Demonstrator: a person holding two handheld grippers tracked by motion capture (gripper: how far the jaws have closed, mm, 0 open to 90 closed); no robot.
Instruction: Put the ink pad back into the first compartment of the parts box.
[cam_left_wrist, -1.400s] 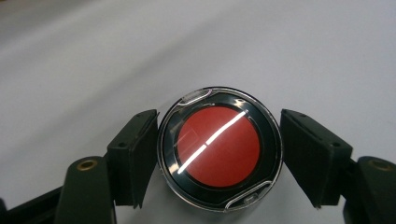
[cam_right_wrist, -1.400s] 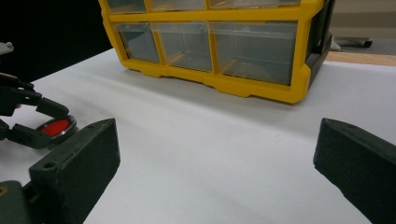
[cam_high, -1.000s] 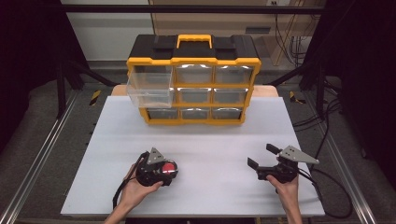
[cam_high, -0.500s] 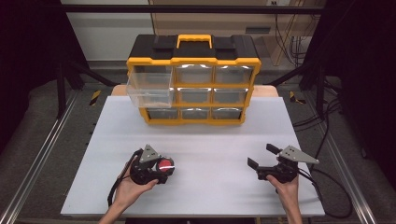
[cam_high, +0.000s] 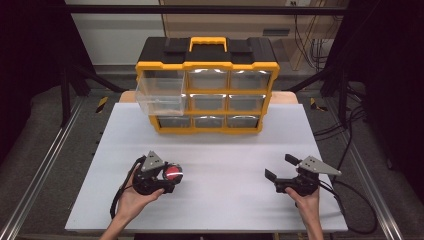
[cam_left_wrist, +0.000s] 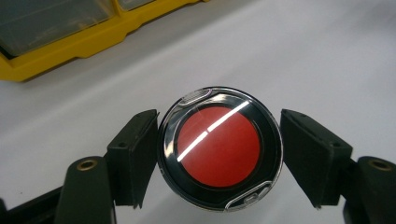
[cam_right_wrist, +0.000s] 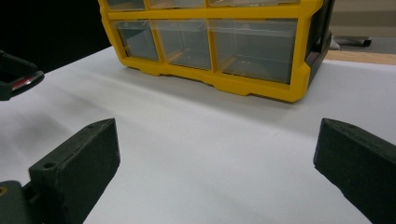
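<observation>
Left gripper (cam_high: 167, 176) clamped on a round red-faced disc (cam_left_wrist: 220, 148) near-left on the table (cam_high: 230, 150), right gripper (cam_high: 277, 168) parked near-right with jaws wide, organizer (cam_high: 207, 90) at the far side.

A yellow and black drawer cabinet (cam_high: 207, 87) stands at the upper middle of the high view, on the far part of the white table (cam_high: 220, 200). Its black lid carries a yellow handle (cam_high: 207, 46). Nine clear drawers fill its front in three rows; the top left drawer (cam_high: 160, 92) is pulled out. Cables (cam_high: 310, 42) hang at the upper right, behind the cabinet.
</observation>
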